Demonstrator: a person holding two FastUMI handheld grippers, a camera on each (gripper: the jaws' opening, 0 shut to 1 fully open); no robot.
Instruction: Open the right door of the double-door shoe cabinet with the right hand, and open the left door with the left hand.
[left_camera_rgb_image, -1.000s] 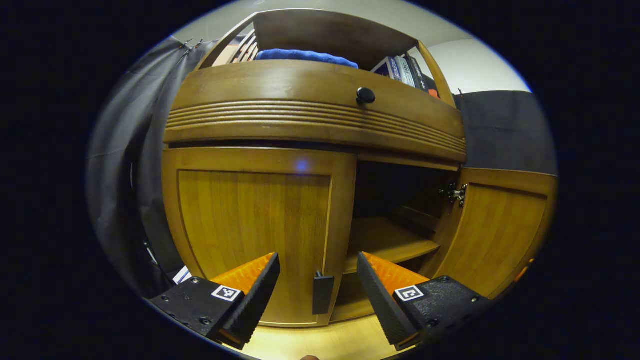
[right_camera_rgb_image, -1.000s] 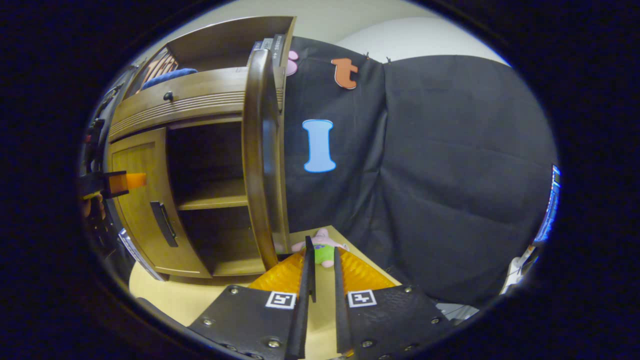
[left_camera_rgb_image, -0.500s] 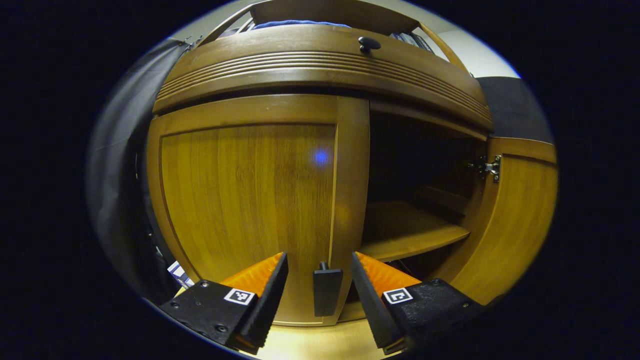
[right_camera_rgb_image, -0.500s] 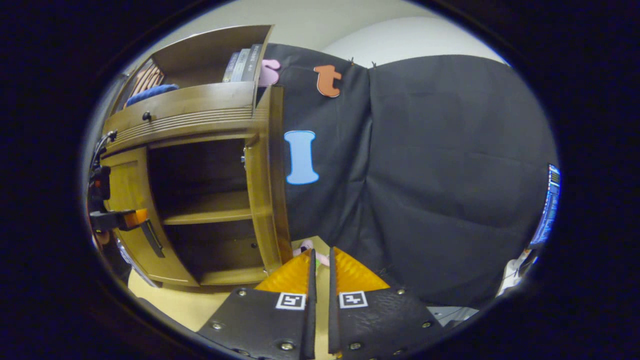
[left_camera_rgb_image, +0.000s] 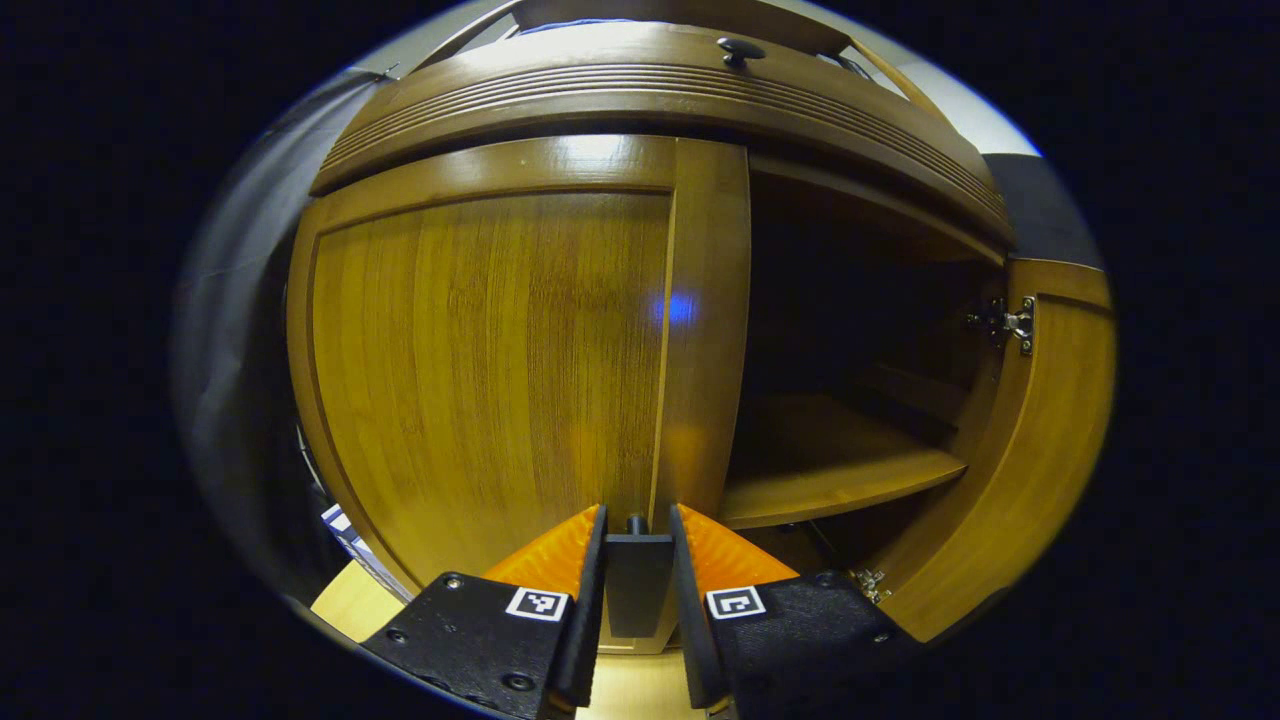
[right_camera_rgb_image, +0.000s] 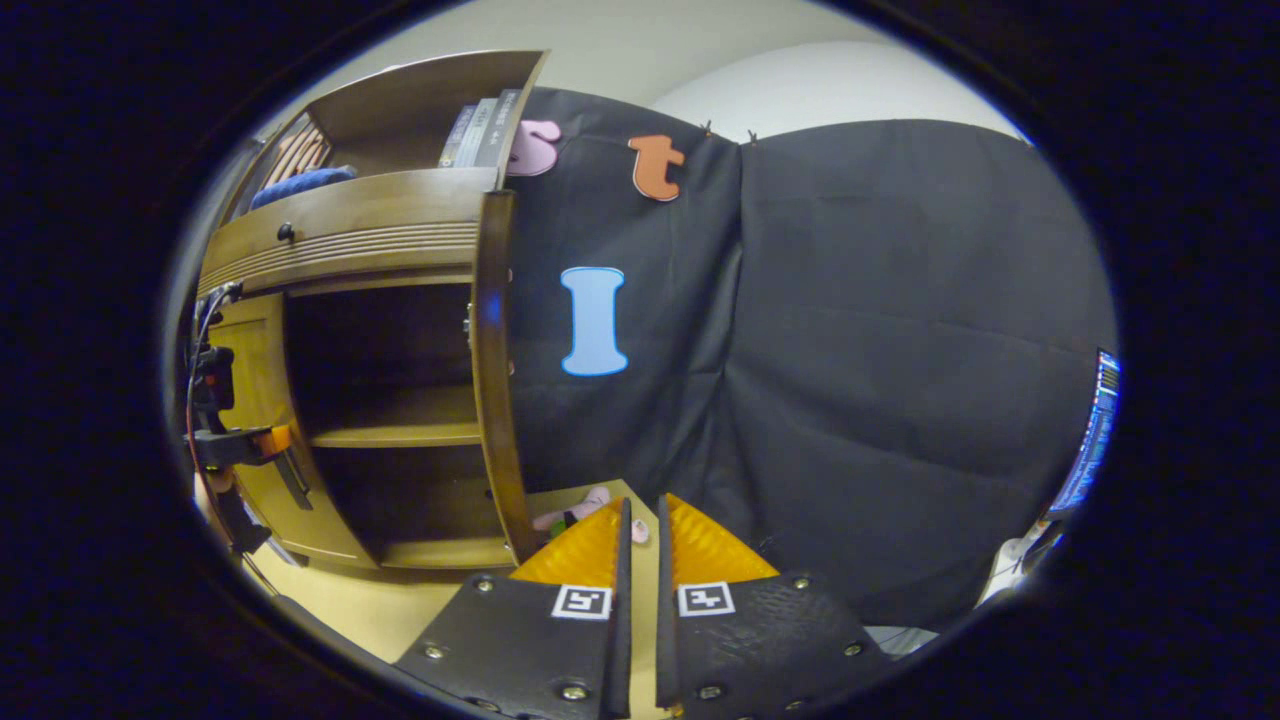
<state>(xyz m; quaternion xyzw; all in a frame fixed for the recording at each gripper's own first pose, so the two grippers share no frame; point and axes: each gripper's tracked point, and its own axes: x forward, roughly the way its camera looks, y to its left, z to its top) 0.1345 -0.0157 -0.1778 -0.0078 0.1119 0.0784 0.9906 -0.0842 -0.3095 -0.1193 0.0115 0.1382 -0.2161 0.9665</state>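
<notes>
- So, the left door (left_camera_rgb_image: 480, 350) of the shoe cabinet (left_camera_rgb_image: 650, 90) is shut, and the left gripper (left_camera_rgb_image: 637, 570) is clamped on its handle (left_camera_rgb_image: 637, 590).
- The right door (left_camera_rgb_image: 1030, 460) hangs wide open, shelf (left_camera_rgb_image: 820, 470) showing inside.
- The right gripper (right_camera_rgb_image: 637, 560) is pinched nearly closed on nothing, near a plush toy (right_camera_rgb_image: 575, 508).

A small plush toy (right_camera_rgb_image: 578, 508) lies on the pale counter (right_camera_rgb_image: 350, 605); books (right_camera_rgb_image: 480, 130) and a blue towel (right_camera_rgb_image: 300, 185) sit higher up.
</notes>
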